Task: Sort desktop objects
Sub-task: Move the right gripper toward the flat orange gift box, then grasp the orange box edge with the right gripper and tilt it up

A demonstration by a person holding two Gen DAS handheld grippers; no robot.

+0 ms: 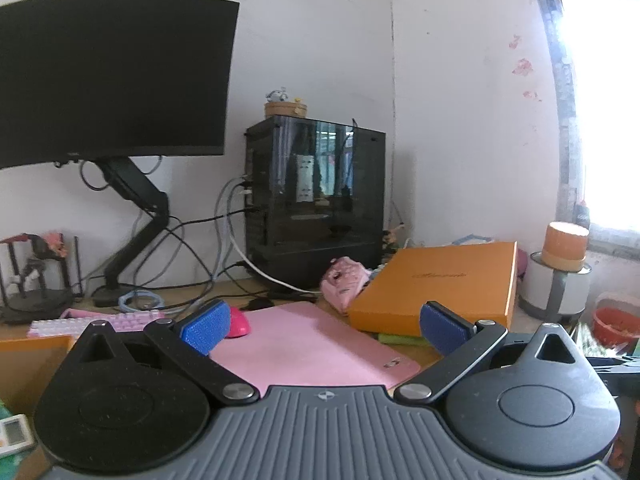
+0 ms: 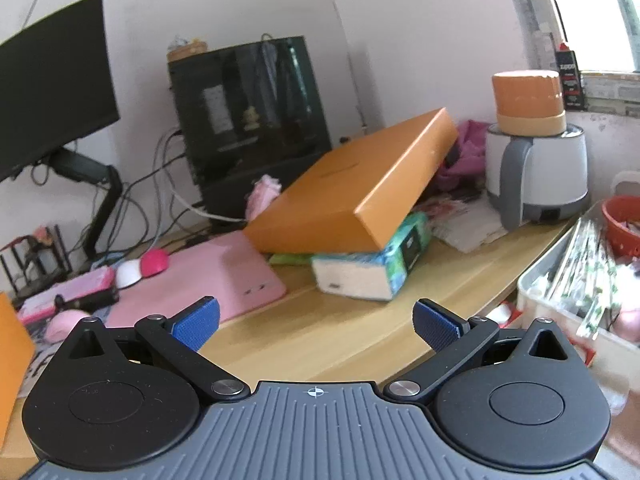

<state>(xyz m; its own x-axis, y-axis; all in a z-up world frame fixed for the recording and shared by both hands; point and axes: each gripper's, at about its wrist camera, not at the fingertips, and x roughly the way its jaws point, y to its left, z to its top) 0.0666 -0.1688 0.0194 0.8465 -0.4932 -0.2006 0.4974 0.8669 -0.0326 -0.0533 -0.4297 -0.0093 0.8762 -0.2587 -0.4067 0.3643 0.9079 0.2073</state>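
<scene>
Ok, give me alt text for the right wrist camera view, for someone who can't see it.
An open right claw hovers over a wooden desk, empty, facing an orange box that rests tilted on a tissue pack. A pink mat lies to the left, and a white appliance with an orange lid stands to the right.

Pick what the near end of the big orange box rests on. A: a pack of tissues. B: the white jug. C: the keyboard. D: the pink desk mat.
A: in the right wrist view the orange box lies tilted, its near corner propped on the pack of tissues, clear of the pink desk mat and the white jug.
</scene>
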